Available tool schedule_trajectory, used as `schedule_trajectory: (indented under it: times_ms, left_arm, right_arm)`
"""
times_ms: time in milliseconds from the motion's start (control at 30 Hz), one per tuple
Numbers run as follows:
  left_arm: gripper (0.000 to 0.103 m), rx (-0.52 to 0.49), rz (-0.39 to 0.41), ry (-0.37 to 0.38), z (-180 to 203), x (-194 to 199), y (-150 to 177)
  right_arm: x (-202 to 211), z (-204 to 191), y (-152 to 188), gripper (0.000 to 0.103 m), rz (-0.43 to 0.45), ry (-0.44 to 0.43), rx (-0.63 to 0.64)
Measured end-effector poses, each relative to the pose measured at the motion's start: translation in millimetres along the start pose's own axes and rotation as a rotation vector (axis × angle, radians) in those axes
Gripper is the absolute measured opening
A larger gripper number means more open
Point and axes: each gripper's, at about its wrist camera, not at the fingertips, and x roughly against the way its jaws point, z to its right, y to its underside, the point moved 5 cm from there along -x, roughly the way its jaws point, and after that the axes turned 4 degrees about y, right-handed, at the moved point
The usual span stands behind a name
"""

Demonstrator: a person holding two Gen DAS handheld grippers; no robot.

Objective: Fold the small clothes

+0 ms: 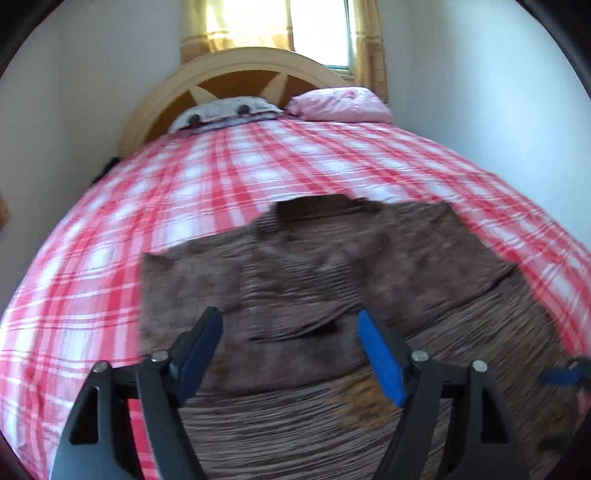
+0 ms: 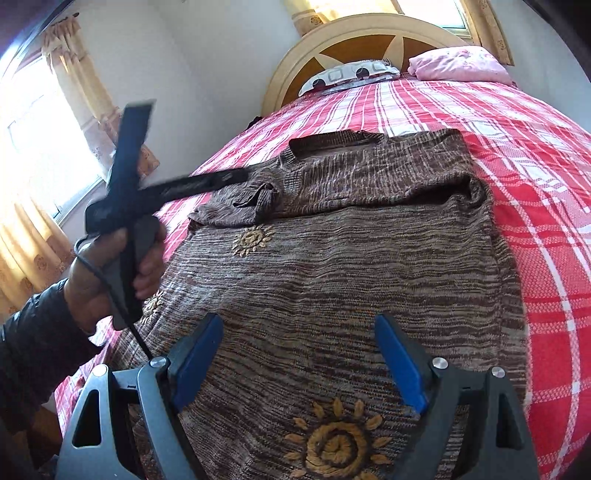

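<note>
— Well, starting at the left gripper (image 1: 290, 332): standing wide open, blue pads (image 1: 380, 360) apart, gripping nothing, hovering over the brown knitted sweater (image 1: 332, 295).

— And seen from the other side?

— Showing up in the right wrist view as a dark tool (image 2: 177, 147), fingers spread, one tip reaching toward the folded-over sleeve (image 2: 236, 206); touching it or not, hard to tell. Being held by a hand (image 2: 110, 266) in a dark sleeve (image 2: 33, 354), with a black cable (image 2: 110, 295) trailing down from it.

— The right gripper?

— Also gaping wide (image 2: 299, 347), pads clear of the cloth, holding nothing, hanging above the lower body of the sweater, just beyond an orange embroidered sun (image 2: 340, 446).

— Lying how, that sweater?

— Spreading flat on the bed, neck end pointing toward the headboard, both sleeves folded across the chest, a second, smaller sun (image 2: 253, 240) showing beside the folded sleeve on the left of that view.

— Underneath?

— Resting on a red-and-white checked bedspread (image 2: 535, 221) covering the whole bed.

— Farther out?

— Sitting at the head: a patterned pillow (image 2: 347, 75) and a pink pillow (image 2: 461, 64) side by side, leaning against a rounded wooden headboard (image 2: 332, 40). Beyond that, yellow curtains (image 1: 369, 44) framing a bright window (image 1: 317, 29), and another curtained window glowing at the left edge of the right wrist view.
</note>
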Motion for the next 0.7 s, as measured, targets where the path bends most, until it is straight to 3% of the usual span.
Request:
schedule_trajectory:
  times_ms: [67, 167, 233, 333, 400, 533, 700]
  left_arm:
    - [0.09, 0.0, -0.004, -0.097, -33, 0, 10]
    - [0.089, 0.062, -0.053, -0.245, -88, -9, 25]
    - [0.09, 0.139, -0.059, -0.289, -116, -13, 29]
    - [0.09, 0.218, -0.131, -0.268, -131, -29, 38]
    - [0.091, 0.209, -0.163, -0.245, -126, -38, 43]
    - [0.091, 0.188, -0.152, -0.249, -120, -36, 44]
    - [0.097, 0.255, -0.152, -0.204, -129, -34, 50]
  right_arm:
    - [3, -3, -2, 0.085, -0.002, 0.017, 0.019]
    - [7, -13, -14, 0.085, -0.008, 0.045, 0.077]
    - [6, -22, -27, 0.085, -0.019, 0.068, 0.122]
    - [-2, -42, -54, 0.085, -0.039, 0.08, 0.198]
    - [-14, -57, -73, 0.085, -0.061, 0.094, 0.251]
    - [-58, -86, -102, 0.084, -0.135, 0.173, 0.372]
    - [-122, -110, -112, 0.084, -0.197, 0.304, 0.504]
